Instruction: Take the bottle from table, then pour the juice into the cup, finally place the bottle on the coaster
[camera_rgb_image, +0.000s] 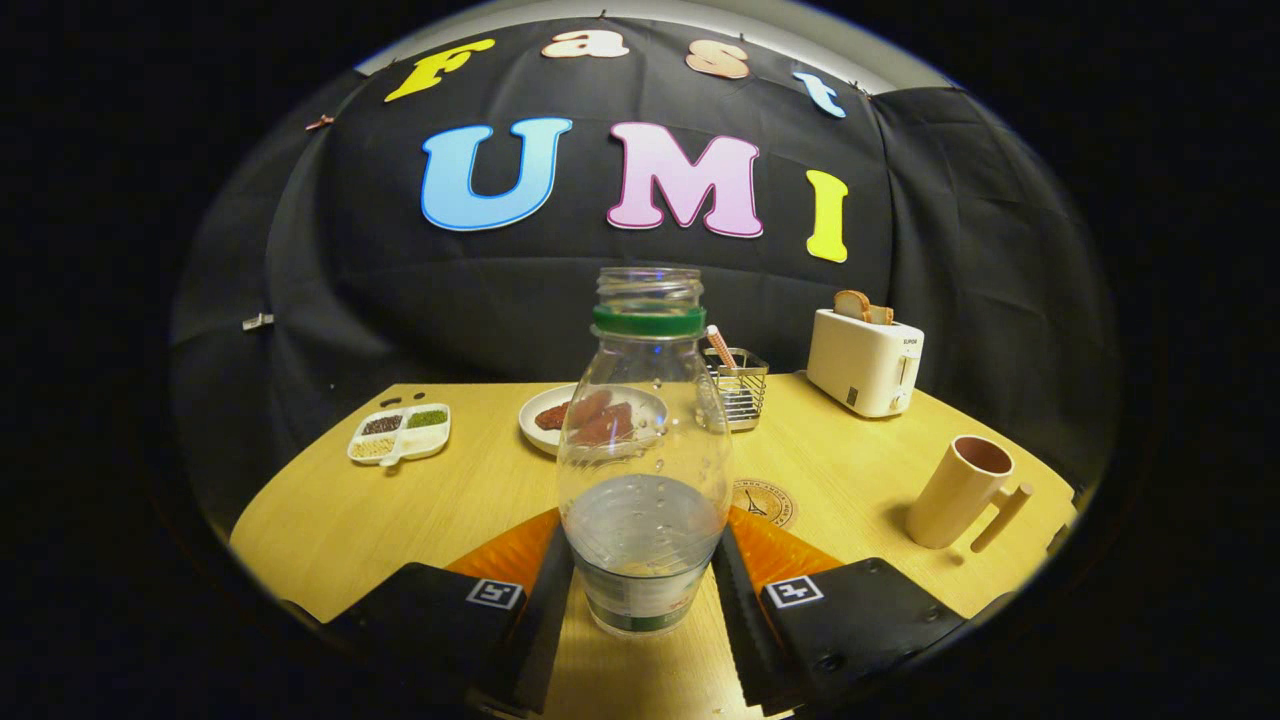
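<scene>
A clear plastic bottle (645, 440) with a green neck ring and no cap stands upright between my fingers, about a third full of clear liquid. My gripper (645, 548) is shut on its lower body, one finger pressing on each side. Whether its base rests on the wooden table (330, 520) or hangs just above it, I cannot tell. A beige cup (960, 490) with a side handle stands on the table ahead and to the right of the fingers. Partly hidden by the bottle, a round printed coaster (768, 500) lies just beyond the right finger.
A white toaster (865, 360) with a slice of bread stands at the back right. Behind the bottle are a wire basket (740, 388) and a white plate (545, 415) with reddish food. A divided dish (400, 433) of grains sits at the back left.
</scene>
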